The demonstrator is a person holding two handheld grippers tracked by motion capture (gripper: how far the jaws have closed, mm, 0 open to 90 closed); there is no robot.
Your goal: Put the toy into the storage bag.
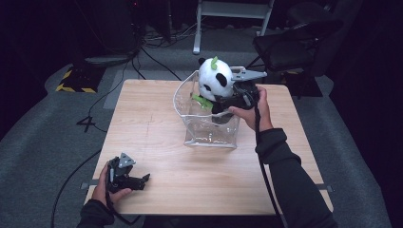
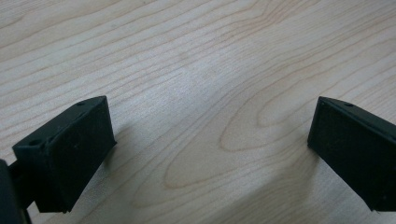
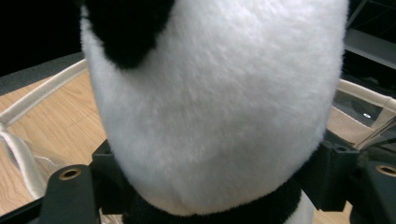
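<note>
A white and black panda plush with green leaf parts sits upright in a clear, soft-sided bag at the far middle of the wooden table. Its head rises above the bag's rim. From the right, my right gripper reaches in at the plush's neck. In the right gripper view the panda bulges between the two jaws of that gripper, and both pads touch its black neck band. My left gripper rests at the near left of the table, wide open over bare wood.
The bag's pale fabric rim curves around the plush. Beyond the table's far edge stand a black chair and a white frame on the grey floor. Cables trail off the near edge.
</note>
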